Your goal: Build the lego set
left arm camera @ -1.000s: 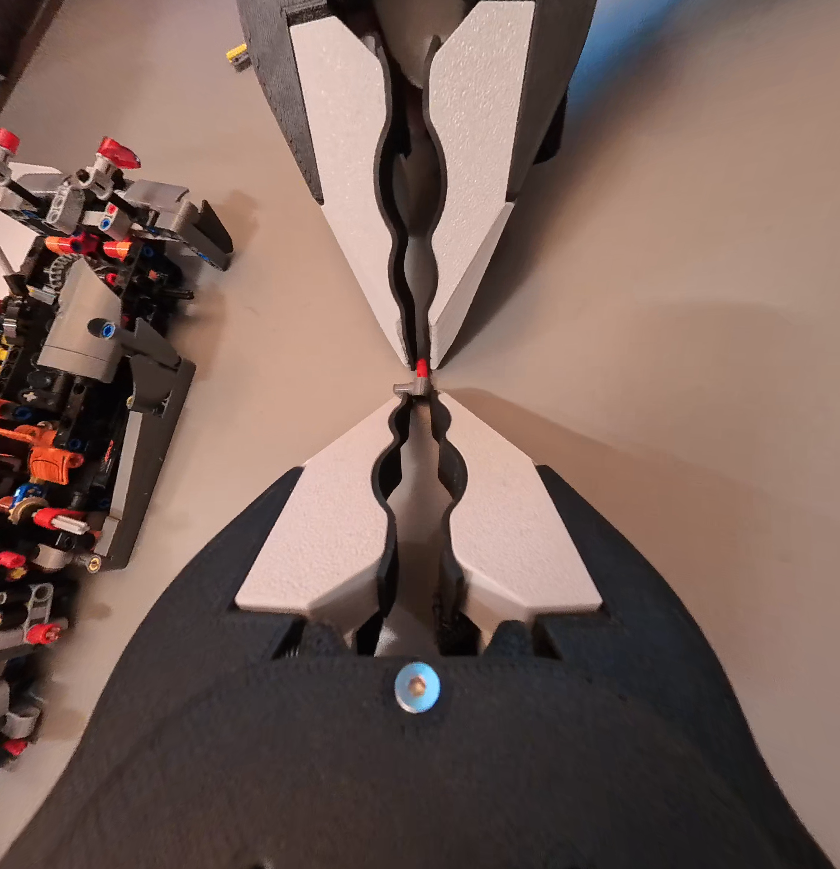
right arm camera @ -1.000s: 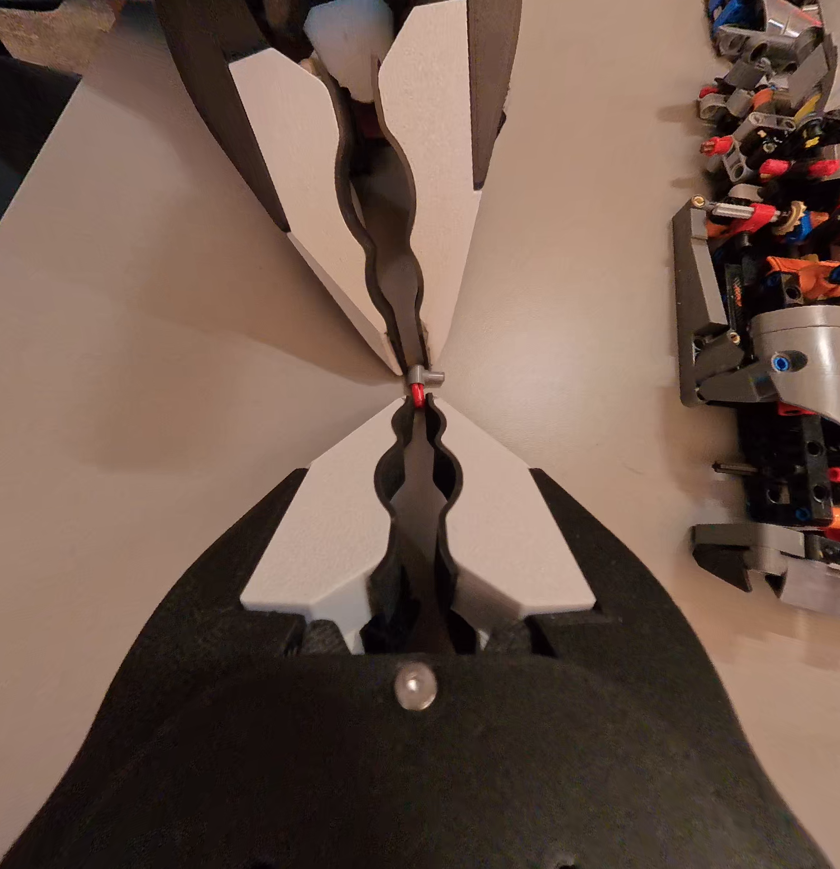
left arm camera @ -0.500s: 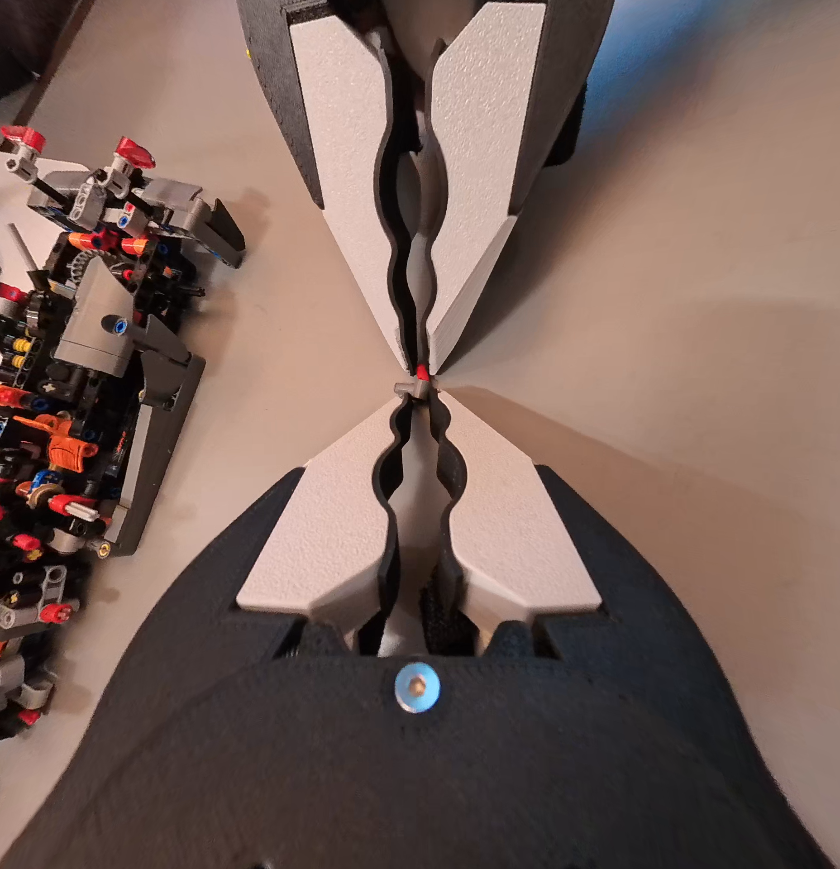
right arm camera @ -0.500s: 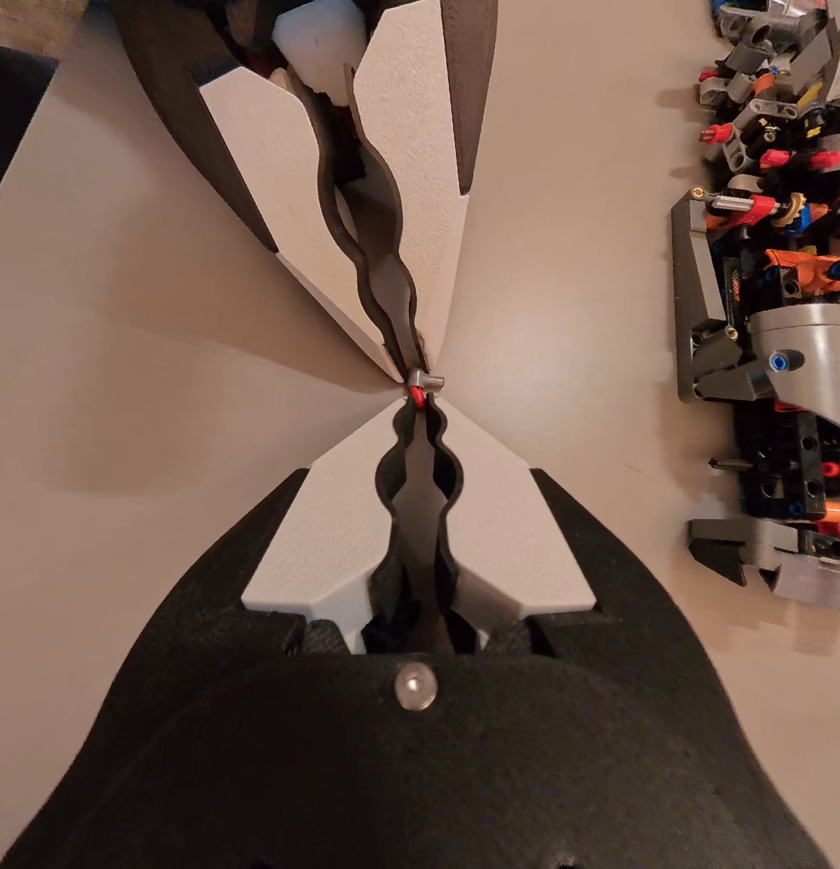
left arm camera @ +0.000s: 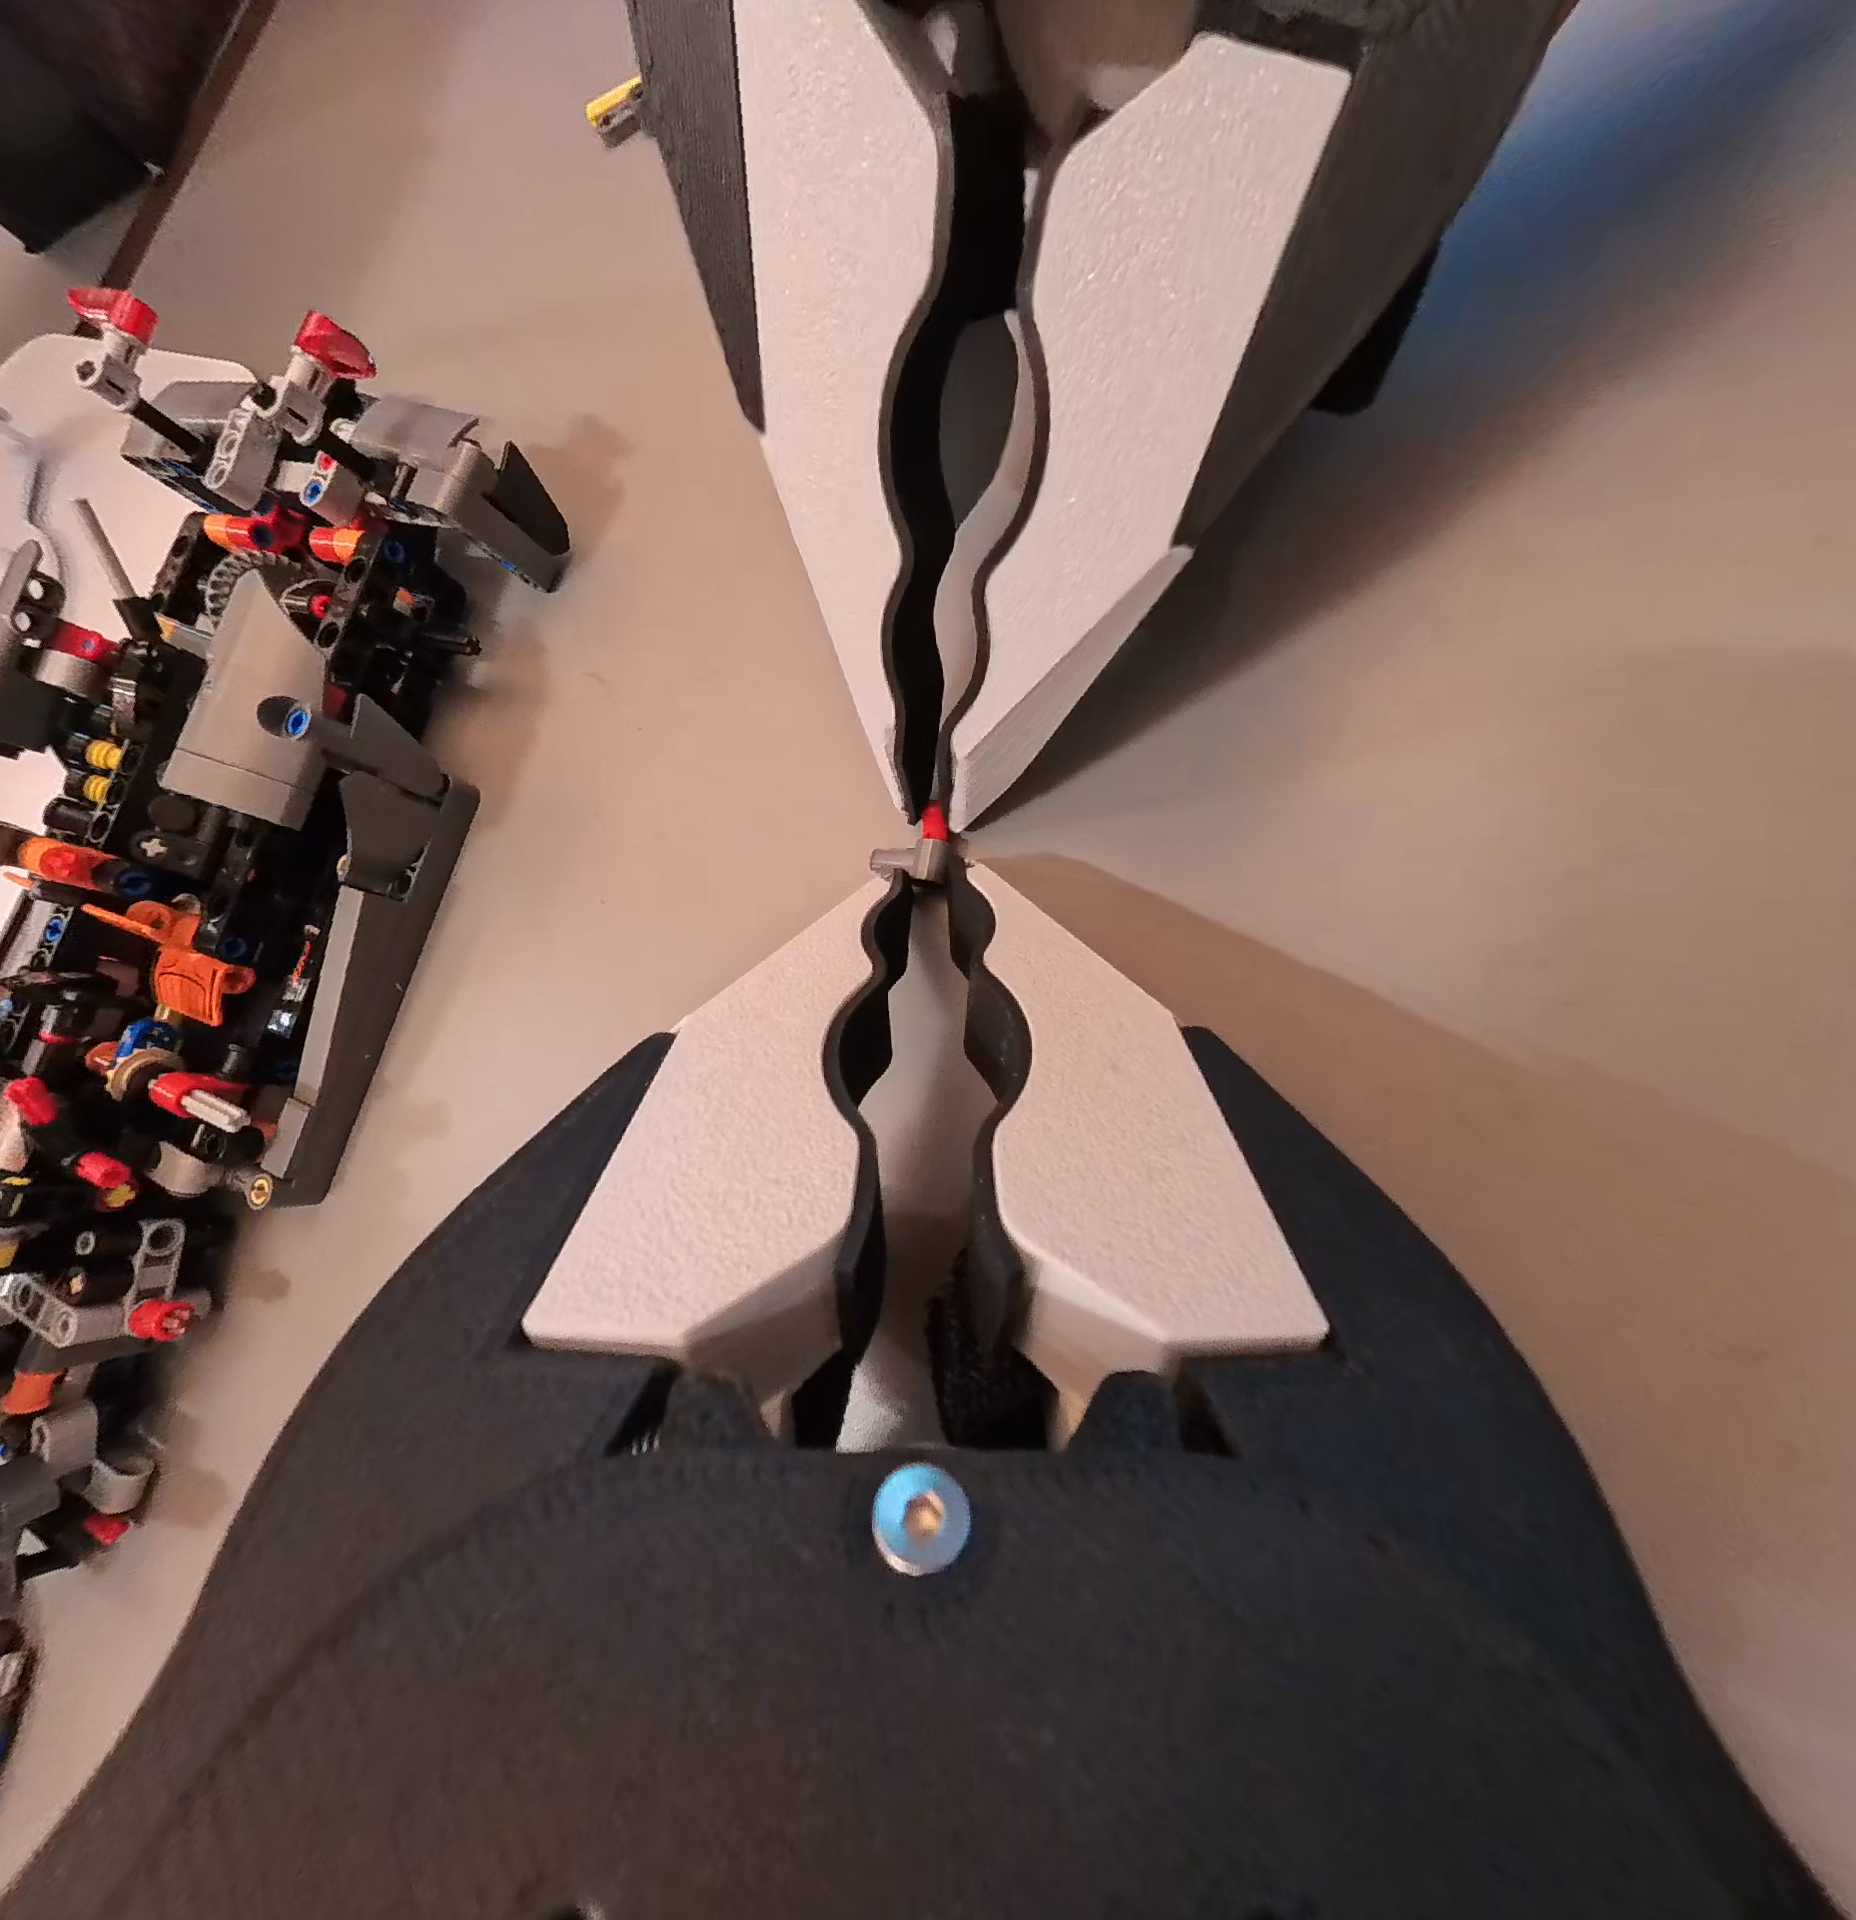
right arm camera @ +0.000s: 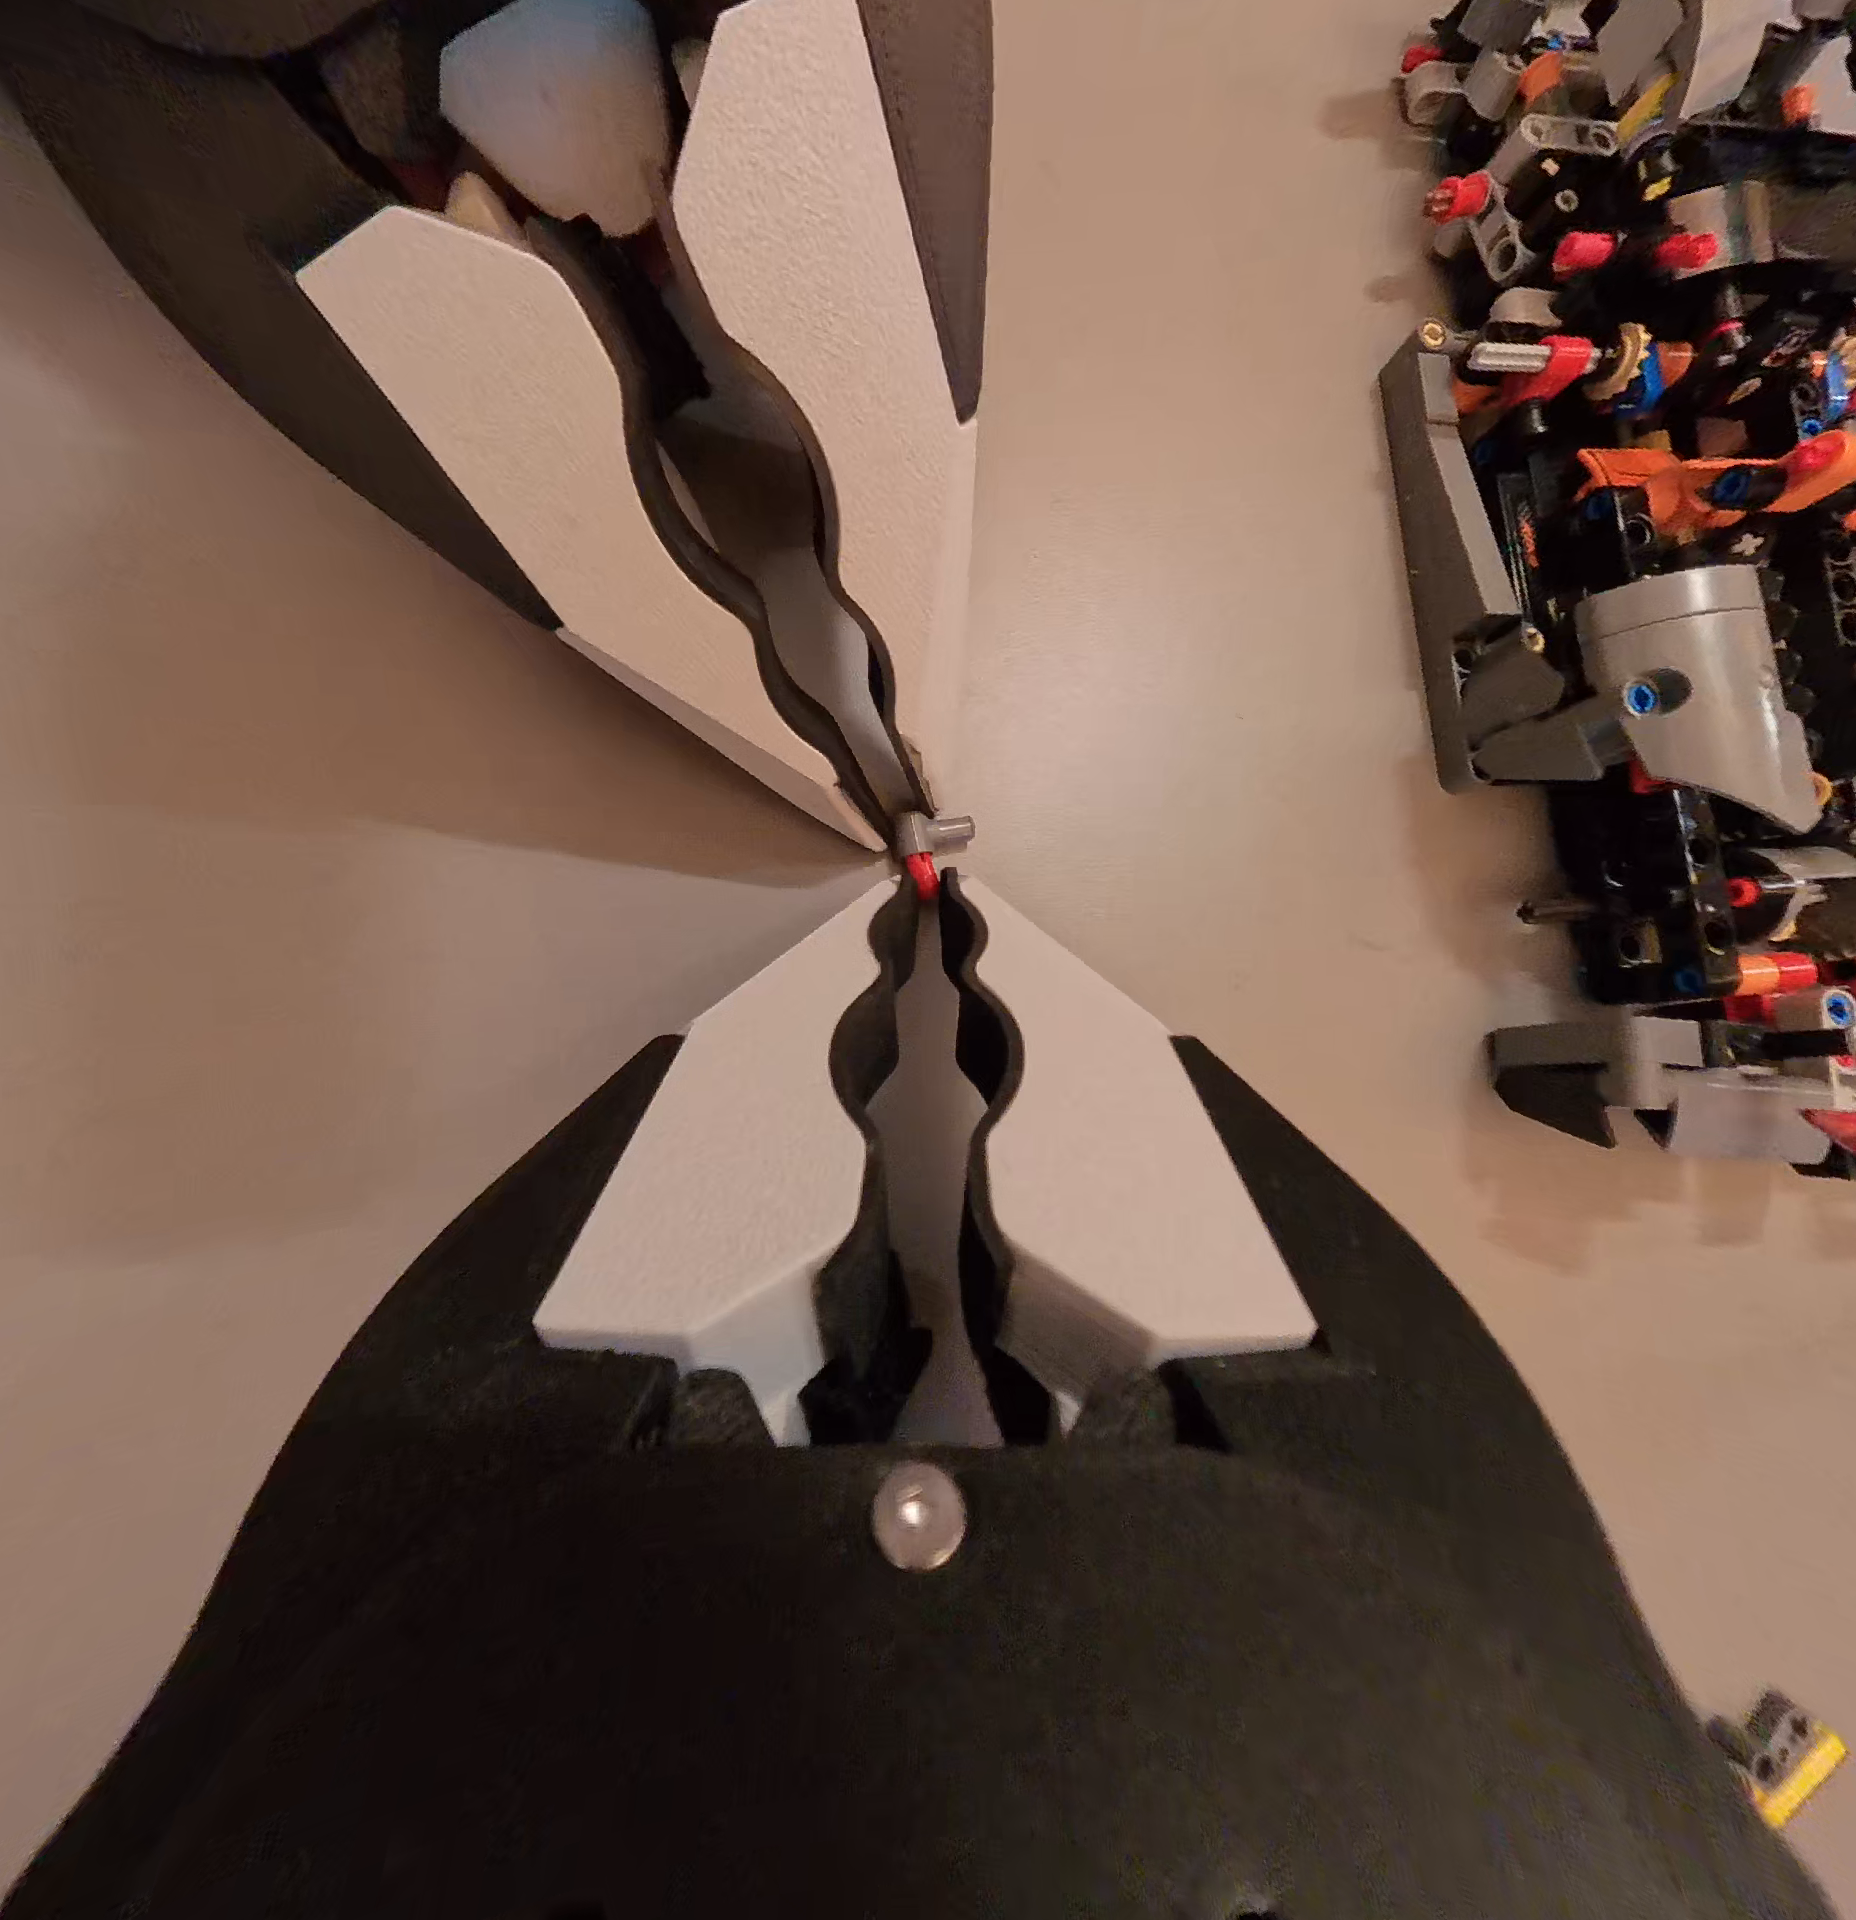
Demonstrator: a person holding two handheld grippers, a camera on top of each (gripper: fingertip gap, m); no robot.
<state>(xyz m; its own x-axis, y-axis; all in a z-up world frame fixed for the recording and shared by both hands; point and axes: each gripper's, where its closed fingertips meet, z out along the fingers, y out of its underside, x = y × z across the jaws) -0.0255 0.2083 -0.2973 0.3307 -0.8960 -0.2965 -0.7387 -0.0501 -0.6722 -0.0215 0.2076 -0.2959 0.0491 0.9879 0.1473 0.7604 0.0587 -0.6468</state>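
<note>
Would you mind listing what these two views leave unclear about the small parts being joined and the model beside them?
- Red pin: mostly hidden between the right hand-held gripper fingertips in both views.
- Grey connector: far end buried in the left hand-held gripper; whether the pin is fully seated is too small to tell.
- Lego model: cut off by the frame edge in both views.

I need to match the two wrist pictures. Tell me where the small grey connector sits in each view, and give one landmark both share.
Left wrist view: grey connector at picture centre, at the left gripper's tips.
Right wrist view: grey connector just above centre, at the far gripper's tips, beyond the right gripper.
Shared landmark: the red pin plugged into it.
</note>
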